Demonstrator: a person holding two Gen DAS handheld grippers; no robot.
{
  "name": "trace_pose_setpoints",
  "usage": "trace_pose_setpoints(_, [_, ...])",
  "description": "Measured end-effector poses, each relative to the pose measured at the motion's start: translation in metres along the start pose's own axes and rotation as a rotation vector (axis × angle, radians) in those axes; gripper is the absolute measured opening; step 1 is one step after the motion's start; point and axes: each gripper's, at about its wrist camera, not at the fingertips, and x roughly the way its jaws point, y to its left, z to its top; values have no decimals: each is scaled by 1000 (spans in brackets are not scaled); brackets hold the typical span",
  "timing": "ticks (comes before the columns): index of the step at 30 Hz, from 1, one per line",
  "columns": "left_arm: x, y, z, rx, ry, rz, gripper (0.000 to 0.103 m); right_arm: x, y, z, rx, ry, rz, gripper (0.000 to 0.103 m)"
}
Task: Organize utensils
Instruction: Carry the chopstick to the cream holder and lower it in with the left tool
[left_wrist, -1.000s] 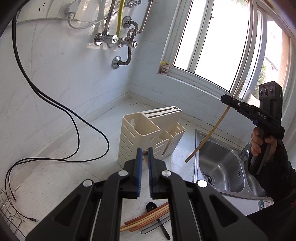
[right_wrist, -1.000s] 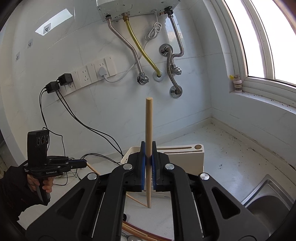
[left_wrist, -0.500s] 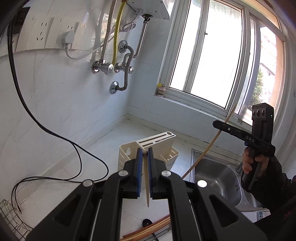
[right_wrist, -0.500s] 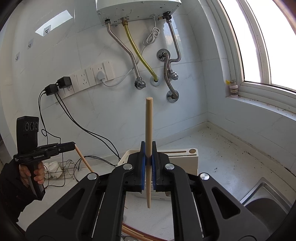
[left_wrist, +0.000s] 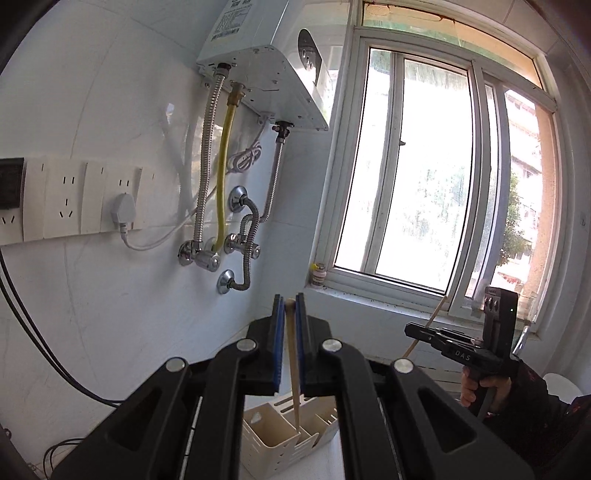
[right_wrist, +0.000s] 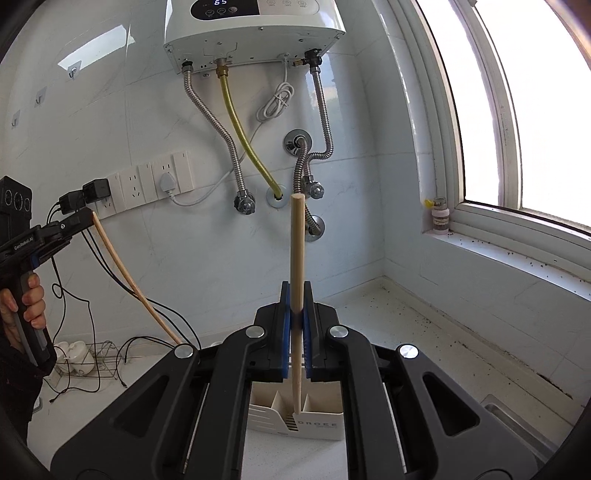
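In the left wrist view my left gripper is shut on the top end of a pale wooden chopstick, which hangs down with its tip over the cream slotted utensil holder. In the right wrist view my right gripper is shut on the middle of a second chopstick. It stands nearly upright, its lower tip just above the holder. Each view also catches the other gripper: the right gripper at the right, the left gripper at the left, each with its stick slanting down.
A white water heater with metal and yellow hoses hangs on the tiled wall, beside wall sockets and dangling black cables. A window fills the right. A sink corner lies lower right; a wire rack sits lower left.
Both grippers have risen with their chopsticks, the left one most. Its view has tilted up, so the holder sank to the bottom edge and the utensils on the counter left view.
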Motion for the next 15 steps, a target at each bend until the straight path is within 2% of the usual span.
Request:
trace_pose_setpoints(4, [11, 7, 3, 9, -5, 45, 5, 18, -9, 1, -13, 19, -39, 5])
trace_pose_setpoints(15, [60, 20, -36, 25, 111, 73, 5, 86, -12, -29, -70, 139, -88, 5])
